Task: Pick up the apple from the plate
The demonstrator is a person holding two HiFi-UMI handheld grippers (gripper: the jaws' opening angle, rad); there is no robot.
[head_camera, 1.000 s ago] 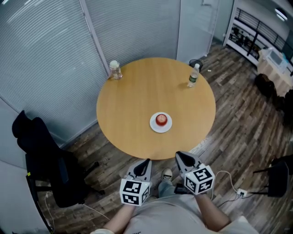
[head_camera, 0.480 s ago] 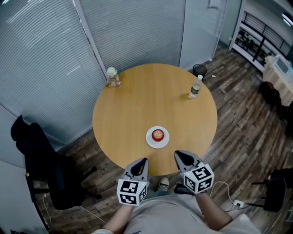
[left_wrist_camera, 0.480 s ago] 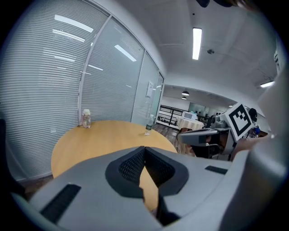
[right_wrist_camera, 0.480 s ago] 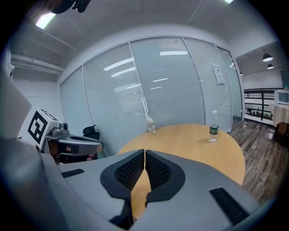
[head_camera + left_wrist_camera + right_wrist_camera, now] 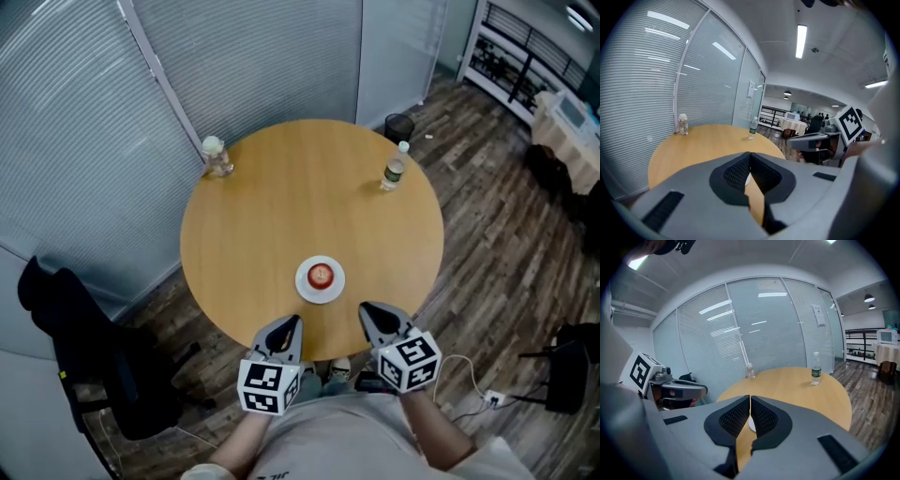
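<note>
Apple: we find the apple on a white plate, on the near part of the round surface, just ahead of both grippers.
Head view alone: only here do we see the apple itself, and the whole rim of the surface.
Left gripper: its own view shows the fingers closed together with nothing between them. Only a sliver of the plate shows past them.
Right gripper: its fingers are likewise closed and empty, again with only a sliver of plate beyond.
Gripper views alone: each shows us the other gripper from the side.
Edges: in the head view both grippers' tips overlap the near rim. A jar stands at the far left edge and a bottle at the far right edge.
Open room: we see bare wood all round the plate, and jar and bottle are well apart from it.
Floor: a dark chair stands to the left, clear of the surface.
</note>
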